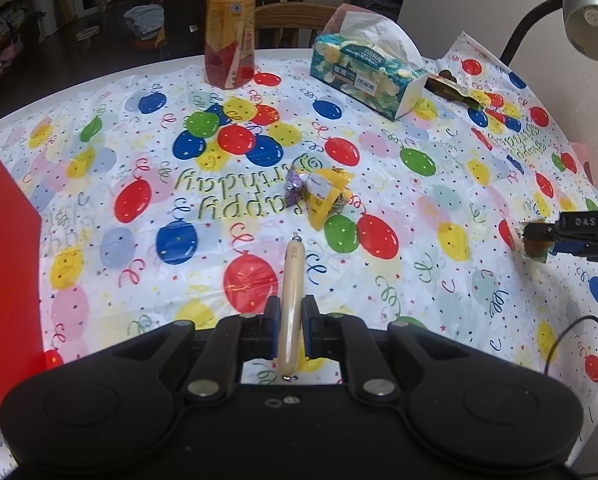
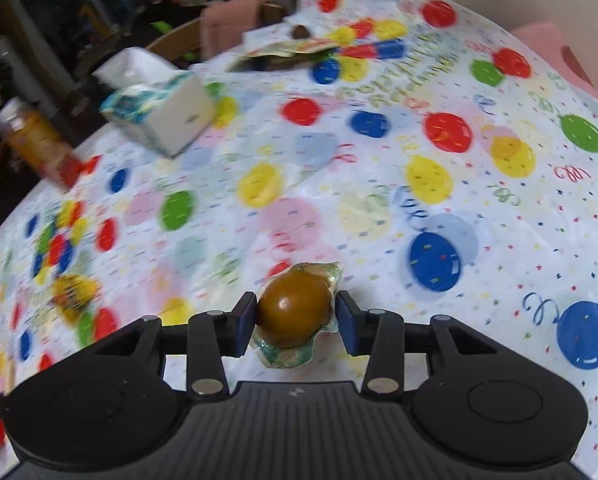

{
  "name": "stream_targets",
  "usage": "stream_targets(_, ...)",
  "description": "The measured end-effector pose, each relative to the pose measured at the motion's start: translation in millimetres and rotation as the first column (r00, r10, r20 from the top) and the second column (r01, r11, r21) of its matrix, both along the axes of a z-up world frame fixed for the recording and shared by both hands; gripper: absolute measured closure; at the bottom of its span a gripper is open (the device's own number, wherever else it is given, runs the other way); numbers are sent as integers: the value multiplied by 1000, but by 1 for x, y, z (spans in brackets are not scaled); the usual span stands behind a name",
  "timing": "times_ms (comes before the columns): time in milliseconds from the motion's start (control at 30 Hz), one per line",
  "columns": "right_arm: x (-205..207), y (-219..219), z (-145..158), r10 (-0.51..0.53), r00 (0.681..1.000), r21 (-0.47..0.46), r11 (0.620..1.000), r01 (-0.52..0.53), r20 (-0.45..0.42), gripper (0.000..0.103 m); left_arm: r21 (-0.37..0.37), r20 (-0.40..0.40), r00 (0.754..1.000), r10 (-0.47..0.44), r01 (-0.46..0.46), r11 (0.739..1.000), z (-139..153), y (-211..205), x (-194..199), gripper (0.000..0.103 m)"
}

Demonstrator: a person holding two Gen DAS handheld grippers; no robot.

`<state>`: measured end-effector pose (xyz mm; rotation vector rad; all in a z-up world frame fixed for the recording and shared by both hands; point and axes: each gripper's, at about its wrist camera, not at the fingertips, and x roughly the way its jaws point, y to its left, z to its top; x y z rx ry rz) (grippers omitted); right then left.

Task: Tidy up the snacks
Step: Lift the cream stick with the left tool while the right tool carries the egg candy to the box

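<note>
Left wrist view: left gripper (image 1: pixel 291 330) at lower centre, its blue pads closed tight on a beige sausage stick (image 1: pixel 291 304) in clear casing. The stick runs lengthwise between the pads, far metal-clipped end pointing up-frame, near end poking back past the pads.

Table under a balloon-print "Happy Birthday" tablecloth (image 1: pixel 147 128). Centre of frame: a small heap of wrapped snacks (image 1: pixel 319 194), yellow wrappers with a purple foil piece at its left edge, lying on the cloth well beyond the stick's tip. Red box (image 1: pixel 7 280) at left edge, partly cut off. Upper centre: upright plastic drink bottle (image 1: pixel 230 26) with orange-red label. To its right, a tissue box (image 1: pixel 369 70) with a tissue sticking out; just right of that, an opened snack packet (image 1: pixel 453 86) lying flat. Grey desk lamp (image 1: pixel 587 12) at upper right corner.

Right edge, mid-height: the right gripper (image 1: pixel 539 240) comes in from the side, clamped on a small packaged item.

Right wrist view (blurred toward the left): right gripper (image 2: pixel 295 320) at lower centre, pads pressed on both sides of a brown vacuum-packed egg (image 2: pixel 295 308), crinkled clear wrap flaring above and below it. Held off the cloth. Same tissue box (image 2: pixel 163 112) at upper left, bottle (image 2: pixel 39 148) at far left, yellow snack heap (image 2: pixel 73 292) at lower left, all smeared.
</note>
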<state>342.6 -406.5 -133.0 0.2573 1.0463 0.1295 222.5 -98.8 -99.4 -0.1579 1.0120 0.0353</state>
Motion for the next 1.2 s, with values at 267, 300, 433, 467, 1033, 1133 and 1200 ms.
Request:
stream_targets(267, -34, 55, 38, 173, 984, 12, 985, -173, 33, 61, 0, 27, 999, 19, -19, 1000, 17, 25, -21, 95)
stream_targets(300, -38, 62, 42, 187, 982, 13, 982, -188, 39, 61, -1, 32, 999, 21, -21, 1000, 19, 29, -24, 95)
stream_targets(433, -55, 93, 59, 249, 967, 20, 968, -250, 63, 61, -5, 48, 998, 31, -31, 1000, 29, 44, -37, 95)
stream_targets(467, -58, 102, 62, 266, 961, 19, 963, -268, 69, 61, -4, 52, 998, 33, -33, 999, 32, 49, -40, 95)
stream_targets(1033, -124, 279, 109, 550, 820, 3, 830, -558, 158, 61, 0, 119, 984, 131, -132, 991, 72, 144, -105, 95)
stream_targets(1133, -135, 313, 115, 598, 784, -6, 796, -606, 170, 61, 2, 126, 980, 155, -157, 988, 75, 164, -116, 95)
stream_targets(1200, -141, 334, 117, 624, 761, -11, 775, -632, 175, 61, 6, 131, 976, 172, -174, 985, 78, 178, -122, 95)
